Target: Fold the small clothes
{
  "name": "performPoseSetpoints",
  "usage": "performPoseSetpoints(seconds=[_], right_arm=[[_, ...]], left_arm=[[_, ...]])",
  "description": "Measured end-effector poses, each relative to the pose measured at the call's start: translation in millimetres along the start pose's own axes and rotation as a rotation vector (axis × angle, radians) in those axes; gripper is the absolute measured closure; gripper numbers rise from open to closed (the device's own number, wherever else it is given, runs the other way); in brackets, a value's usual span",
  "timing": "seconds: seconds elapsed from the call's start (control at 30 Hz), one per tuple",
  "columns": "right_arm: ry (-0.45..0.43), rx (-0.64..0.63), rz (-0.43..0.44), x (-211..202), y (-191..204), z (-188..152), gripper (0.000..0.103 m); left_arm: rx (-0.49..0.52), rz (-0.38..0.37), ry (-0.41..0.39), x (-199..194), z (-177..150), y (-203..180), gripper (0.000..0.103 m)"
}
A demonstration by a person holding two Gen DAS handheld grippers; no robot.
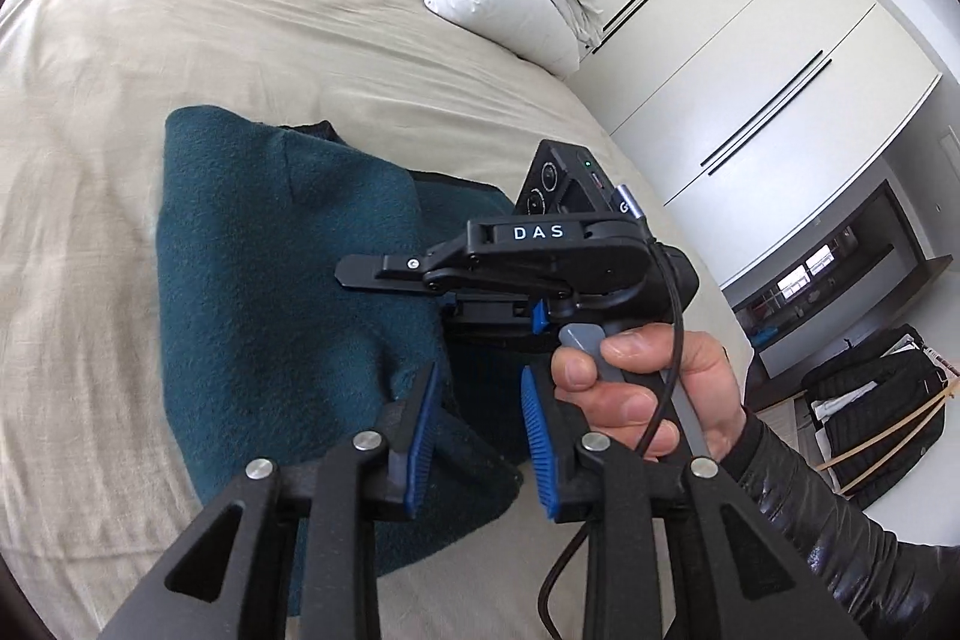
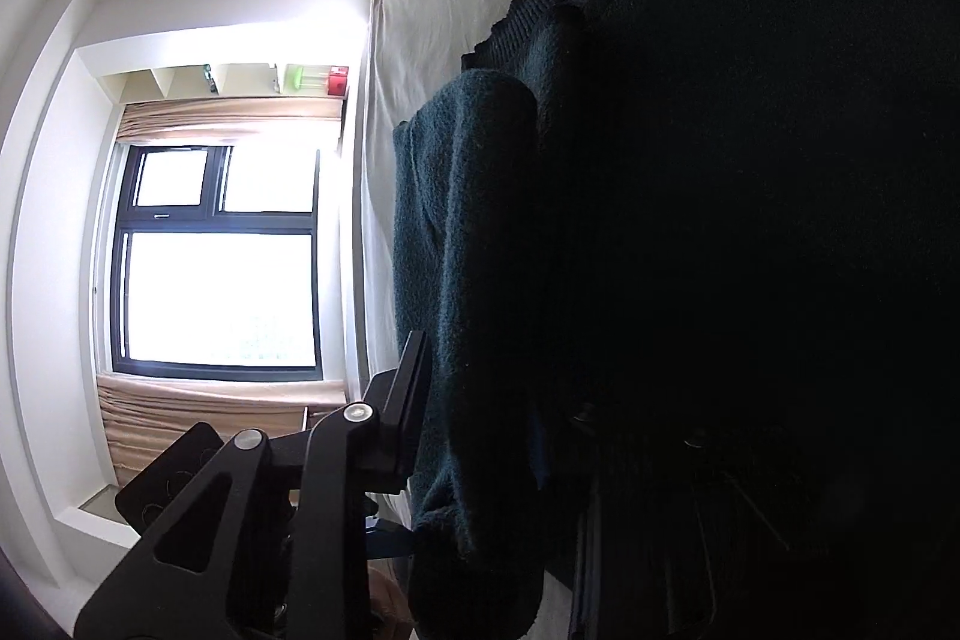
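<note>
The left tongs (image 1: pixel 474 430) stand narrowly apart and empty above the near edge of the teal fleece (image 1: pixel 270 280) on the bed (image 1: pixel 90 100); the right tongs (image 2: pixel 480 436), just beside, pinch a fold of that fleece.

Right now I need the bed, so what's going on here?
A person is folding a teal fleece on the bed, a handheld gripper in each hand. The right gripper is clamped on a rolled fold of it at its edge. The left gripper hovers open over the near corner, gripping nothing. The fold isn't finished.
</note>
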State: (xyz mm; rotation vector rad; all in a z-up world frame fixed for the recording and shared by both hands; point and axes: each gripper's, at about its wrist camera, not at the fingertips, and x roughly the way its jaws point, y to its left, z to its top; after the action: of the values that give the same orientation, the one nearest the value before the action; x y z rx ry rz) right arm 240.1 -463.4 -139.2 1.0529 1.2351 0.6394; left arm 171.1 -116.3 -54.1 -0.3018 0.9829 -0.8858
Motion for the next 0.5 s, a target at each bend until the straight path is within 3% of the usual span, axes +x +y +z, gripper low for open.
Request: performPoseSetpoints(seconds=[0.23, 0.4, 0.5], right_arm=[[-0.027, -0.058, -0.139, -15.6, 10.7, -3.4, 0.092], [-0.052, -0.108, -0.204, -61.1, 21.2, 0.3, 0.093], [-0.072, -0.124, -0.242, -86.4, 18.9, 8.4, 0.093]], left_arm=[[-0.034, 0.03, -0.02, -16.4, -1.0, 16.4, 0.072], [-0.008, 0.02, -0.034, -14.9, -3.3, 6.7, 0.064], [0.024, 0.02, -0.023, -7.0, -2.9, -2.5, 0.064]])
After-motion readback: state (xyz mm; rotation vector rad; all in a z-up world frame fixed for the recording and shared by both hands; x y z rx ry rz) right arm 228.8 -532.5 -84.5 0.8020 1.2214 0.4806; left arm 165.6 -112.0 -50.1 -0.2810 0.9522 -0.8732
